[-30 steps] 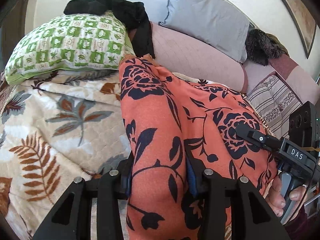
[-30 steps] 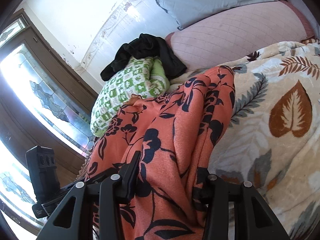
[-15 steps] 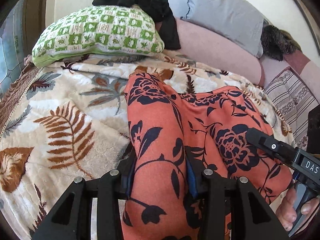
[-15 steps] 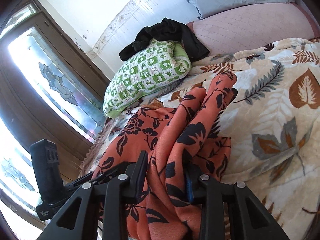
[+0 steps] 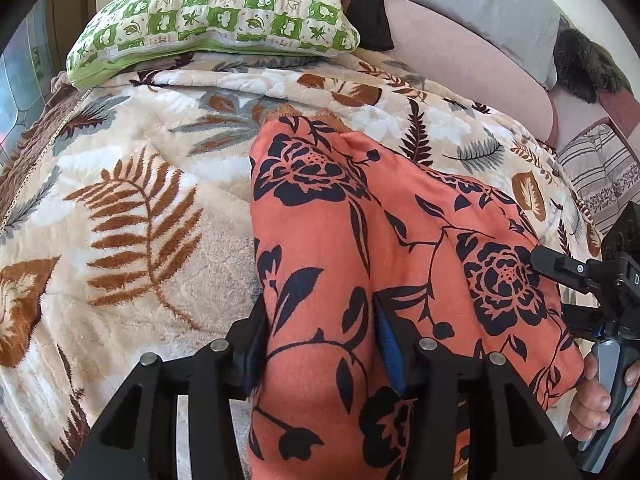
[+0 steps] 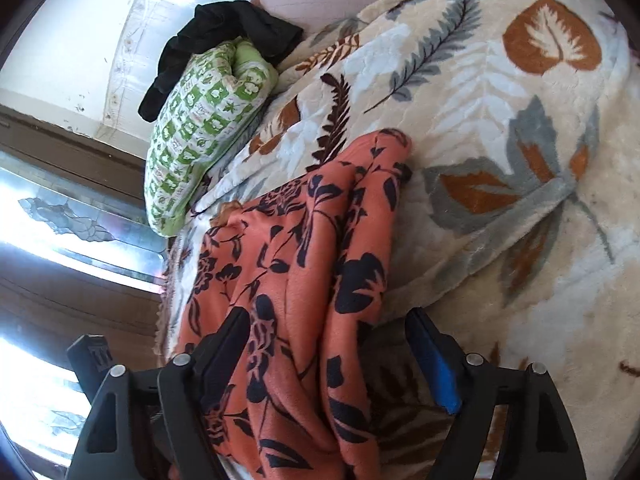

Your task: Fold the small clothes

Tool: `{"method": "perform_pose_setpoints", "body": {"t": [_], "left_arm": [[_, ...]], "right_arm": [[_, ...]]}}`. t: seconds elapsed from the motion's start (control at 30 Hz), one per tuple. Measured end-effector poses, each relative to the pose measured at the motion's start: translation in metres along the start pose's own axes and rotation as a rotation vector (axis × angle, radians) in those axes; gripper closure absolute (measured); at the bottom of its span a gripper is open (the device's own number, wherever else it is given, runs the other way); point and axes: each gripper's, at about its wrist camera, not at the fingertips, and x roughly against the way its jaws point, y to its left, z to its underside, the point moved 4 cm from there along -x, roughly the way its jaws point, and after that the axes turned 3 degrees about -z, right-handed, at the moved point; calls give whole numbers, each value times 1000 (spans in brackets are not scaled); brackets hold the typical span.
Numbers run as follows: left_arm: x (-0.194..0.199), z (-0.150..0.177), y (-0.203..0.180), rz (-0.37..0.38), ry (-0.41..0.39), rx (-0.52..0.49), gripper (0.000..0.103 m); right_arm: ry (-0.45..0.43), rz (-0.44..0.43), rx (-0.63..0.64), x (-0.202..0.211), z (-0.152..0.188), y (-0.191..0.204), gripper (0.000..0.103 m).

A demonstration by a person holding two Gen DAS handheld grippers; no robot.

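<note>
Garment: 1 small piece of soft orange cloth printed with dark navy roses, leaves and thin stems. State: folded lengthwise into a long, narrow, rumpled bundle with 2 raised ridges and a deep crease between them. Pose: laid flat on the leaf-patterned blanket, its far end pointing toward the green checked pillow and stopping well short of it. A tan ribbed edge shows at that far end. The near end is bunched thicker, with layers overlapping; exact garment type cannot be told.
</note>
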Motion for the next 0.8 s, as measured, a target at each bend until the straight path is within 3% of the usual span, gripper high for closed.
{"method": "perform_pose_setpoints", "body": {"t": [0.07,0.13,0.17,0.2,0.27,0.37,0.5,0.6,0.67,0.7,0.73,0.8], "left_arm": [[-3,0,4,-10,9,10,39],[-5,1,8,6,15,19,37],[-5,2,9,18,18,23,38],[-5,3,10,30,18,24,40],[-2,4,9,50,6,15,51],[7,3,7,60,-24,11,59],[25,2,15,83,-74,52,59],[18,12,23,42,-36,94,54],[6,20,27,5,-6,104,35],[4,20,29,-1,-2,107,32],[6,19,30,-13,0,106,26],[11,16,35,-23,-16,100,23]], "right_arm": [[41,-55,19,-8,3,6,21],[108,-42,52,-25,11,10,25],[131,-29,54,-34,17,9,42],[149,-19,54,-41,22,8,56],[128,-27,63,-44,26,9,63],[51,4,174,-30,27,33,68],[-62,30,346,-10,32,69,69],[-57,41,381,-18,35,70,67],[35,87,319,-38,33,52,55],[88,122,255,-48,32,37,36],[107,124,175,-51,30,23,34],[111,51,70,-43,24,13,34]]}}
